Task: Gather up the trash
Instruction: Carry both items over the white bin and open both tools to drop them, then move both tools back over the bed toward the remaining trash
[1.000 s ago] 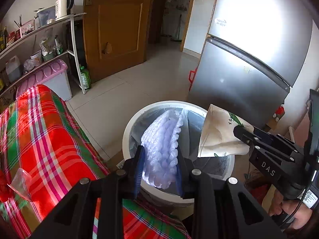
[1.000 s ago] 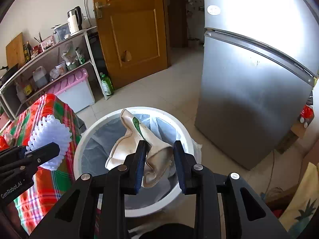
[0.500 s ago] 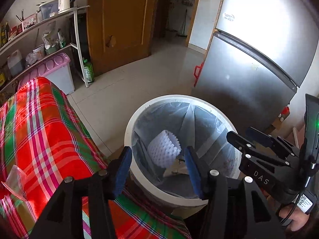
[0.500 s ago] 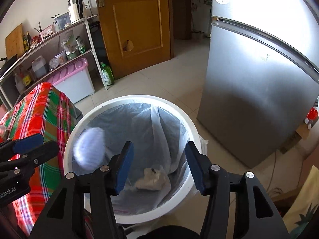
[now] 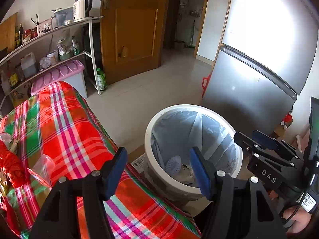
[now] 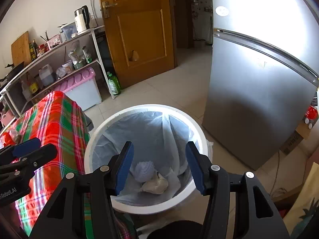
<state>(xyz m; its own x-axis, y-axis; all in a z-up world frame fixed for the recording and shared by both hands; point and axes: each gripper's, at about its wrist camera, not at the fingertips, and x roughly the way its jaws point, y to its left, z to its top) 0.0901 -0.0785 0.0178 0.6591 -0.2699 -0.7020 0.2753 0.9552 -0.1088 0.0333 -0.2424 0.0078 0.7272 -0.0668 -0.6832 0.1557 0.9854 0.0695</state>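
Both tongs hung empty above the trash bin (image 6: 197, 131): the right tongs (image 6: 158, 165) stood apart, the left tongs (image 5: 159, 169) were opening. The foam net (image 6: 144, 171) and paper bag (image 6: 155, 186) lay inside, seemingly light and soft; the plastic cup (image 5: 42, 165) on the worktop (image 5: 65, 127) looked thin, best pinched at its rim.

A white round trash bin (image 6: 199, 137) lined with a thin translucent bag stood on the tiled floor beside the bench. At its bottom lay a white foam fruit net (image 6: 144, 171), and touching it a crumpled beige paper bag (image 6: 155, 185).
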